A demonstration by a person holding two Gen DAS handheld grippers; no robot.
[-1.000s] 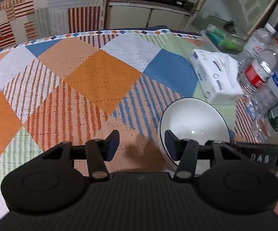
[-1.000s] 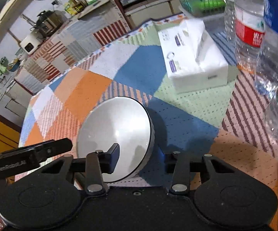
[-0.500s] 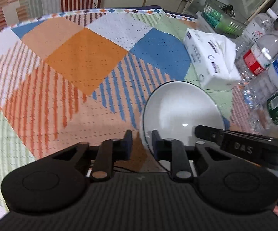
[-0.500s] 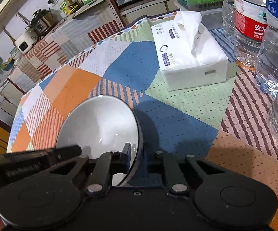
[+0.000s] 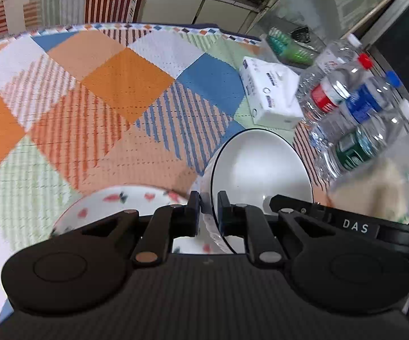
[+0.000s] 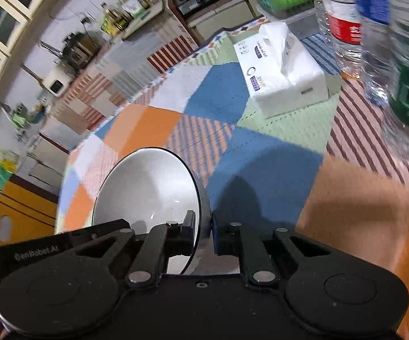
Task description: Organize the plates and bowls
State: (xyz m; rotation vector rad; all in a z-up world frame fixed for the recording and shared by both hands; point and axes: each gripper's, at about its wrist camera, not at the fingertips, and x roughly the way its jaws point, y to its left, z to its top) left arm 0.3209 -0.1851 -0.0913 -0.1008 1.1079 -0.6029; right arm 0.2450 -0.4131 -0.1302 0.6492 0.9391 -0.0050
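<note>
Vs a sec ago: both sets of fingers were spread either side of the white bowl (image 5: 258, 164) rim; now they've just closed on it. My left gripper (image 5: 207, 209) pinches the rim at lower centre of the left view, one finger inside the bowl, one outside. My right gripper (image 6: 203, 231) does the same on the opposite rim, lower centre of the right view, w/ the wall of the white bowl (image 6: 147, 189) between its fingers. The other gripper's black body shows in each view, lower right in the left view, lower left in the right view.

The bowl no longer sits flat on the checked cloth of the desk (image 5: 96, 90); it looks raised and tipped, its shadow falling on the blue patch in the right view. Bowl is round, so no real long axis; opening faces up and toward each camera, thin dark rim line showing.

New in the left view: a patterned bowl (image 5: 113, 201) w/ red and dark marks, lower left, just beside the fingers, partly hidden by the gripper. Both views are blurred.

Tissue pack (image 5: 269, 96) and water bottles (image 5: 346, 99) are at right, apart from the bowl.
</note>
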